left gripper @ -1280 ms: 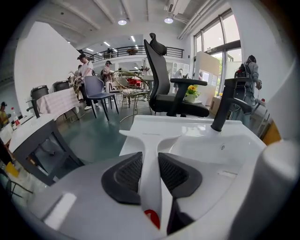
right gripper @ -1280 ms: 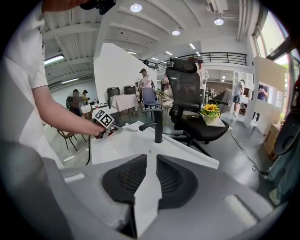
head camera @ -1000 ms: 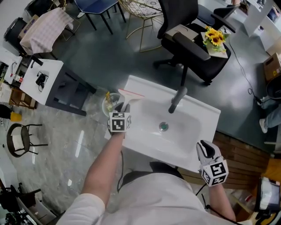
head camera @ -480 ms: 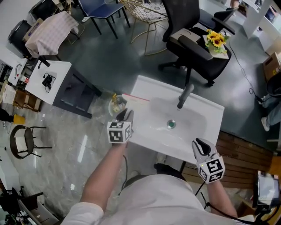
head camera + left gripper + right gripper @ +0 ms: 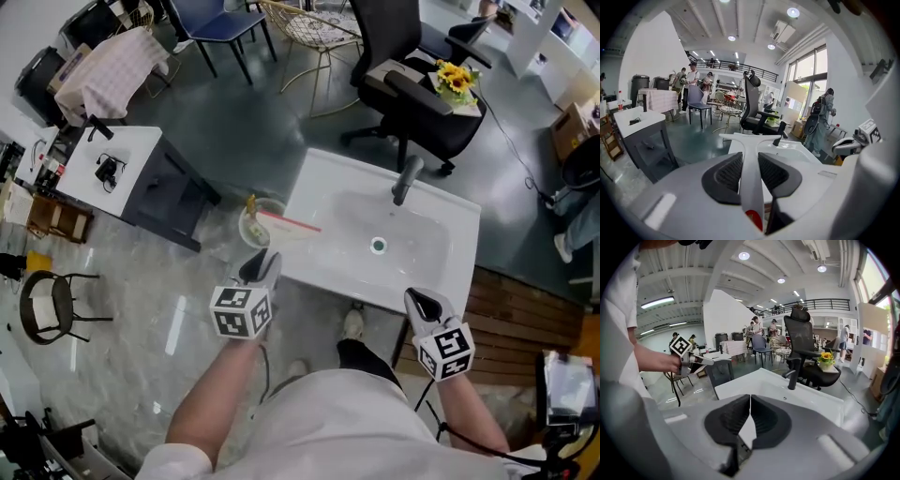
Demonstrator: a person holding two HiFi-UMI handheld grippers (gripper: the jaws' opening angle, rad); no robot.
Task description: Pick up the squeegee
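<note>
The squeegee (image 5: 286, 225) is white with a thin red blade edge. It hangs in the air over the left rim of the white sink (image 5: 441, 234). My left gripper (image 5: 262, 264) is shut on its handle, well in front of the sink's near-left corner. In the left gripper view the handle (image 5: 751, 178) runs straight up between the pads and ends in the T-shaped blade. My right gripper (image 5: 422, 302) hovers just off the sink's front right edge. In its own view the right gripper (image 5: 750, 401) has its jaws together with nothing between them.
A dark faucet (image 5: 405, 180) stands at the back of the basin. A clear cup (image 5: 253, 225) with something yellow in it stands by the sink's left side. A black office chair (image 5: 412, 84) and a white side table (image 5: 98, 169) stand further off. A shoe (image 5: 353, 325) shows below.
Both grippers have drawn back from the sink toward the person. The left one has carried the squeegee up and away from the sink's left rim.
</note>
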